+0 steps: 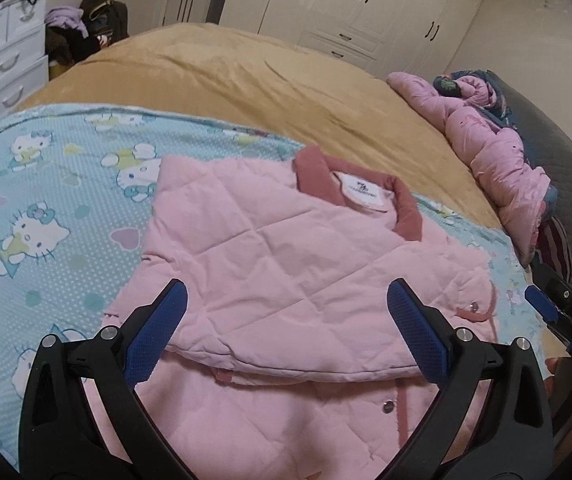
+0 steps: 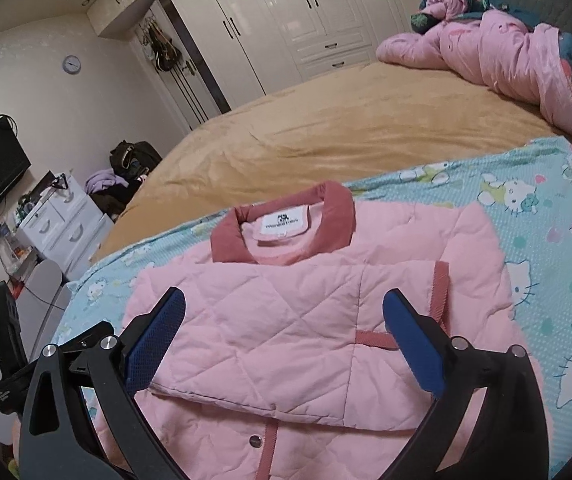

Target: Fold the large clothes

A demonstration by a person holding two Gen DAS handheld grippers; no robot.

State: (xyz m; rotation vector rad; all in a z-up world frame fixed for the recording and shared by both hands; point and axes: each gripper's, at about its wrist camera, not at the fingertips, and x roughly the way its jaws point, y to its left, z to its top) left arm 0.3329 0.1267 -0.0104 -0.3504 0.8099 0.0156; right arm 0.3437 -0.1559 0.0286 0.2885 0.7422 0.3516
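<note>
A pink quilted jacket (image 1: 286, 256) with a darker pink collar (image 1: 366, 196) lies on a blue Hello Kitty sheet (image 1: 46, 200) on the bed, its sleeves folded in over the body. It also shows in the right wrist view (image 2: 286, 320). My left gripper (image 1: 286, 332) is open, hovering just above the jacket's lower half, holding nothing. My right gripper (image 2: 284, 336) is open above the same part, holding nothing. The right gripper's tip shows at the right edge of the left wrist view (image 1: 542, 304).
A tan blanket (image 1: 246, 80) covers the far bed. A crumpled pink quilt (image 2: 486, 52) lies by the grey headboard (image 1: 566, 168). White wardrobes (image 2: 306, 20) stand behind. A white drawer unit (image 1: 2, 60) and a clothes pile (image 1: 82, 28) stand beside the bed.
</note>
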